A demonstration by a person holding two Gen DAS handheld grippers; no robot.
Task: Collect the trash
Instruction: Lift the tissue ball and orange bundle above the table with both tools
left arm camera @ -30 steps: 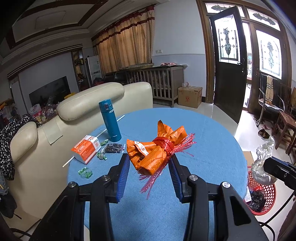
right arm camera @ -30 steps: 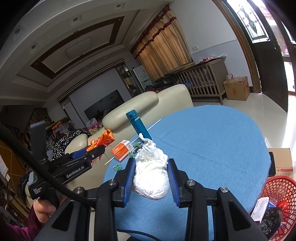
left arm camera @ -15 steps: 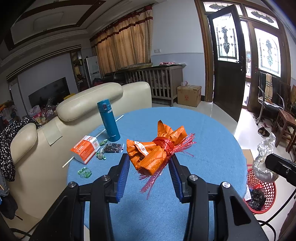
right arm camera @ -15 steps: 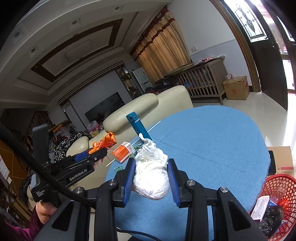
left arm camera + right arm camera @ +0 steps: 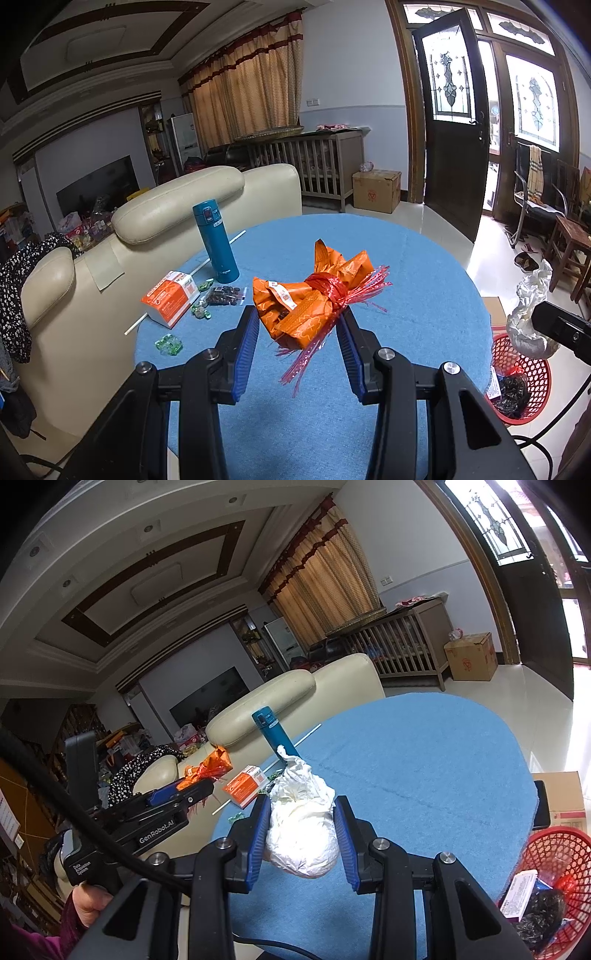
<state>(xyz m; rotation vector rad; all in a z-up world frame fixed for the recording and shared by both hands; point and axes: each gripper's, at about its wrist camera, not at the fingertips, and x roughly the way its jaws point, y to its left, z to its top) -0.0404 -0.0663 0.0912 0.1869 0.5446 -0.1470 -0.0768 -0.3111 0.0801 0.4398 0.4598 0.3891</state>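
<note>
Between each gripper's jaws: orange bundle (image 5: 308, 308), white wad (image 5: 301, 832).

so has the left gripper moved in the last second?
Yes. In the right wrist view the left gripper with its orange bundle sits lower against the sofa.

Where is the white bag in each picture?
Left wrist view: the white bag is at the far right edge, above the red basket.
Right wrist view: the white bag is in the lower middle, held in the right hand-held gripper.
Shared landmark: the teal bottle on the blue table.
</note>
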